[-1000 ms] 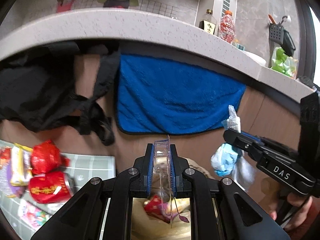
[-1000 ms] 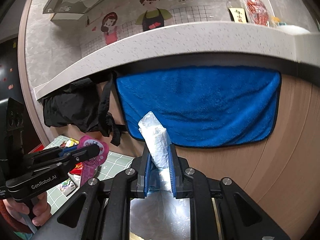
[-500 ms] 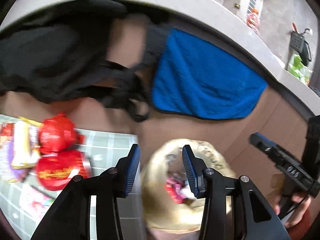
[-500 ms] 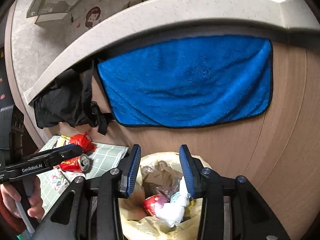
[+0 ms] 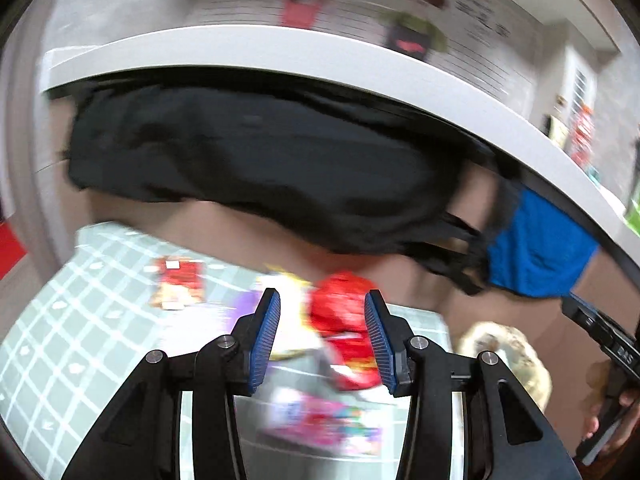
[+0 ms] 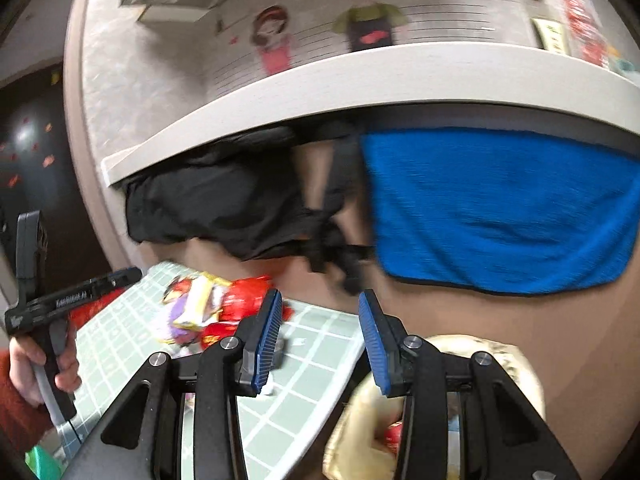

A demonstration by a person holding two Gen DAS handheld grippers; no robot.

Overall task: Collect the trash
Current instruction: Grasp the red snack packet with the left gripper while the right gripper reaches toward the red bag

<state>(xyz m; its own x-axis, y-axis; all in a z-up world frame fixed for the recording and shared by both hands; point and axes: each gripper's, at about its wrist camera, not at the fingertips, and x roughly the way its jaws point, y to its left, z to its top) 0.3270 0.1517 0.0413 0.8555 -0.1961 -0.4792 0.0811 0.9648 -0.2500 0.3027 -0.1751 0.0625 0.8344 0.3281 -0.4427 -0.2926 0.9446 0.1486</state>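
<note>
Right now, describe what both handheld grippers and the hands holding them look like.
Both the left gripper and the right gripper have black frames, silver screws and ribbed blue pads. The left one carries white lettering on its side, blurred here. The left hand wears a red sleeve.

A heap of crumpled snack wrappers lies on the green checked mat: a shiny red foil wrapper beside a yellow-and-purple packet, a flat red sachet lying apart, and a blurred pink packet nearest the camera. Just past the mat's edge stands the yellowish plastic-lined trash bin, open-topped with wrappers inside.
</note>
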